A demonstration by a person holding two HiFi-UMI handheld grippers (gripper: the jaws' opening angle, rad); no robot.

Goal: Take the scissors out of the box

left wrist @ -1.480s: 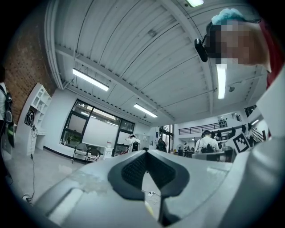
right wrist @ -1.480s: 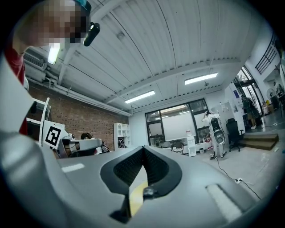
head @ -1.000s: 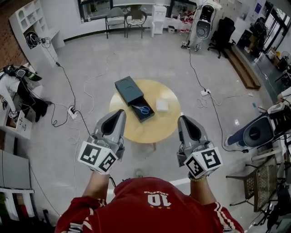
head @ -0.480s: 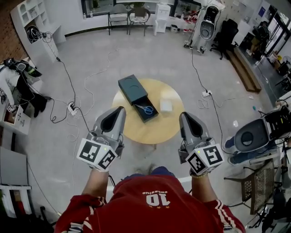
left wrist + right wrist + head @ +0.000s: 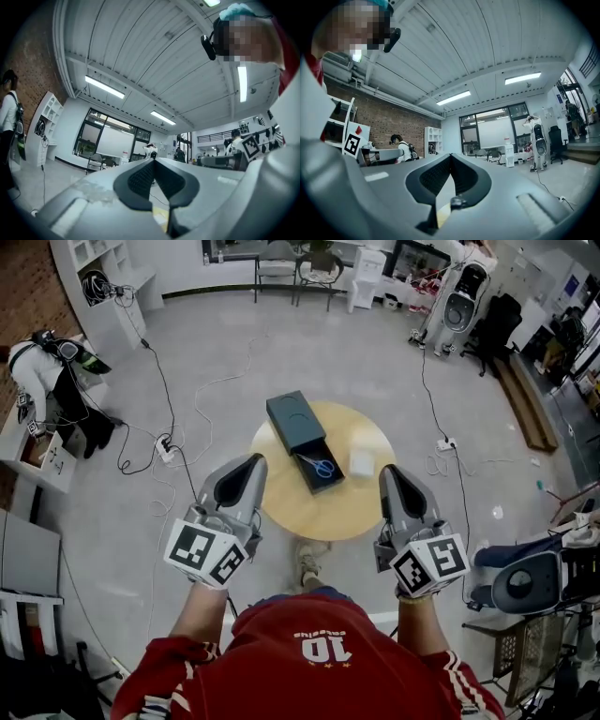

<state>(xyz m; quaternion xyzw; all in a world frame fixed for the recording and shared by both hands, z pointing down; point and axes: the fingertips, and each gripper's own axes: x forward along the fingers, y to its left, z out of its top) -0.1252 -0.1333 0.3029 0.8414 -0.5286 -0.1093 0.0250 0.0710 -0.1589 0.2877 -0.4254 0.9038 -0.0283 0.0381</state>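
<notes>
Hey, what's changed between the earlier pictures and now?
The person has stepped toward the round wooden table, a shoe now showing below its edge, bringing the left gripper and right gripper slightly forward. Both remain shut and empty; the blue-handled scissors still lie in the open dark box.

- Scissors (image 5: pixel 324 468): blue handles show in the box (image 5: pixel 295 421); too small to tell if the blades are apart.
- White item (image 5: pixel 361 463) beside the box: too small to identify.
- Round table (image 5: pixel 328 514): side rims covered by the left gripper (image 5: pixel 251 463) and right gripper (image 5: pixel 388 472).
- Red shirt (image 5: pixel 319 652): cut off at the bottom edge.
- Both gripper views: a yellow sliver behind the closed jaws, too little to identify.
</notes>
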